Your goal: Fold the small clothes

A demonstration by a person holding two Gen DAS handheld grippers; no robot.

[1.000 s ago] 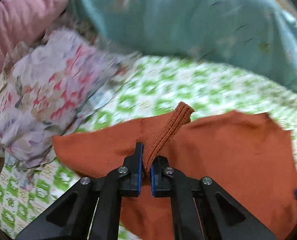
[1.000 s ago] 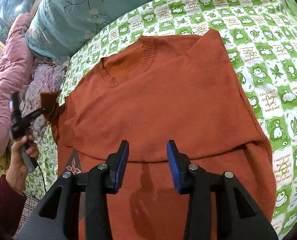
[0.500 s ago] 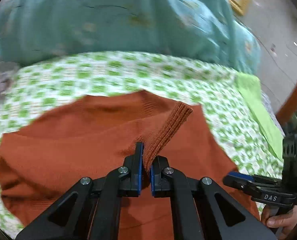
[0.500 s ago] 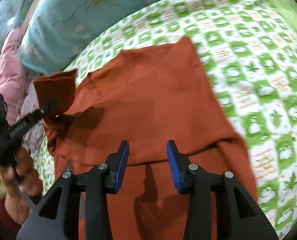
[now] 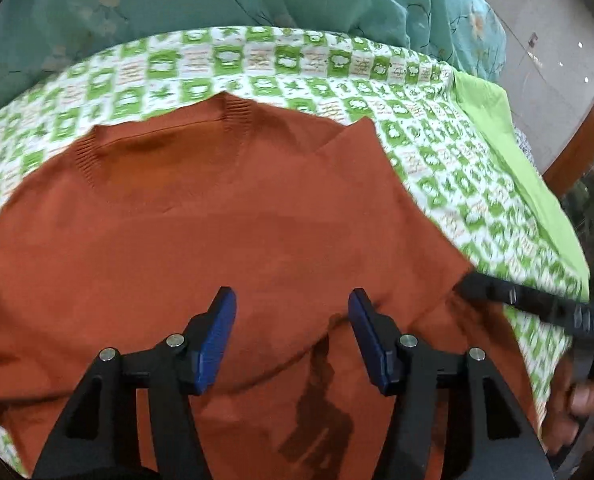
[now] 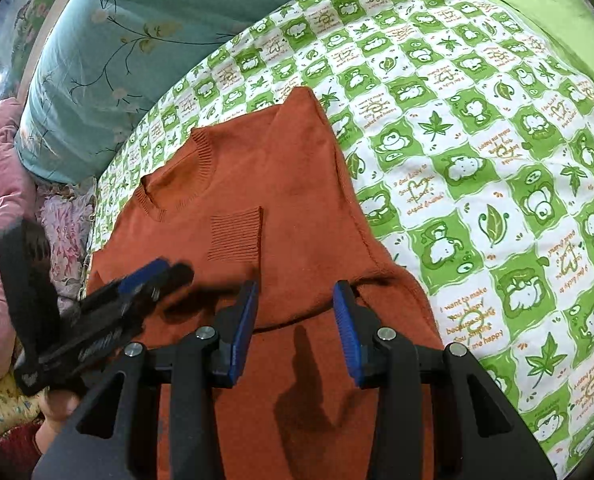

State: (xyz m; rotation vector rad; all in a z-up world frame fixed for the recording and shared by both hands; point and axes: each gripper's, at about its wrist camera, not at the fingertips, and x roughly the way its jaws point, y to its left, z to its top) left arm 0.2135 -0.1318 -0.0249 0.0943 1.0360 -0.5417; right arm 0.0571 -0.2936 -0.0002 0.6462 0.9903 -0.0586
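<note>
Both tools apart — cuff (image 6: 236,236) released

A bed fills both views, covered by a green-and-white checked sheet (image 6: 477,128) printed with leaves, cartoon animals and small writing. A plain lime-green cloth (image 5: 529,184) lies along the sheet's right edge. At the head of the bed sits a bulky teal quilt (image 6: 109,60) with a pale flower-and-branch print. To its left lie a pink padded cover (image 6: 1,184) and a pink floral cloth (image 6: 67,232). In the left wrist view, a curved reddish-brown wooden edge (image 5: 577,136) runs past the bed's right side, and beyond it a pale glossy floor (image 5: 545,28) carries small bright reflections of lights.
</note>
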